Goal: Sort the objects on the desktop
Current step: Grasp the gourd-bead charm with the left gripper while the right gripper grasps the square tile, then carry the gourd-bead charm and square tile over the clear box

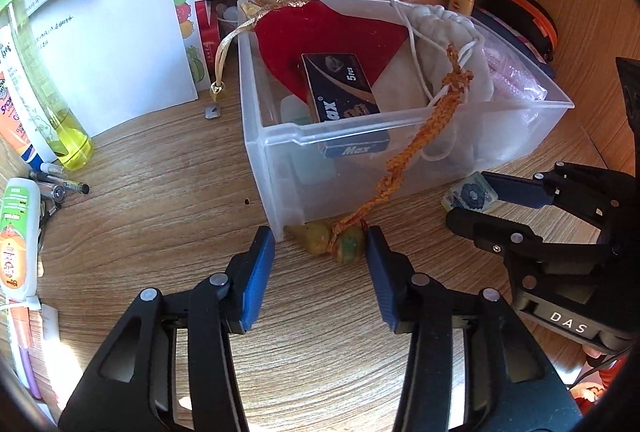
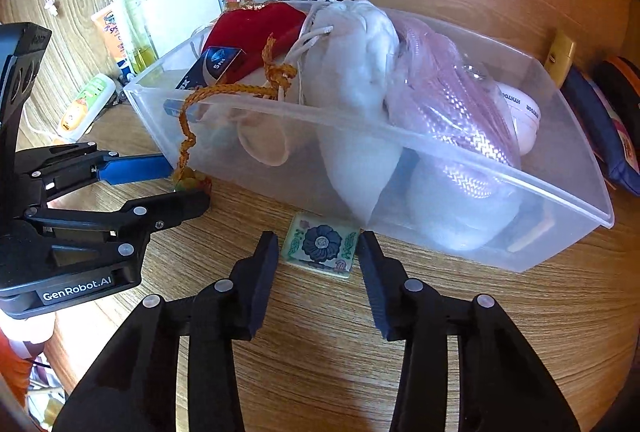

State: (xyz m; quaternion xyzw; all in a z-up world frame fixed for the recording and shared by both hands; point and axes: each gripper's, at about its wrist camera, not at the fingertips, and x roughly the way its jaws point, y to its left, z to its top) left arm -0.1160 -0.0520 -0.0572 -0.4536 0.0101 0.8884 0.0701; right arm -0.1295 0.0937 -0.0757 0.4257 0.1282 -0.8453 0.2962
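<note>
Both risks sit low centre: my left gripper (image 1: 320, 244), gaping around the pendant (image 1: 326, 242), could drag its cord (image 1: 404, 156), while my right gripper (image 2: 318, 250), clenched on the tile (image 2: 320, 246), may slip.

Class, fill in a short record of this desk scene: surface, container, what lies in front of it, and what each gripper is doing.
surface: wooden desk
container: clear plastic bin, holding a red pouch, a white drawstring bag and a Max box
in front of bin: flower tile; green-yellow charm on an orange braided cord that runs up over the bin rim
left gripper: jaws either side of the charm, gap visible on one side
right gripper: closed on the flower tile
</note>
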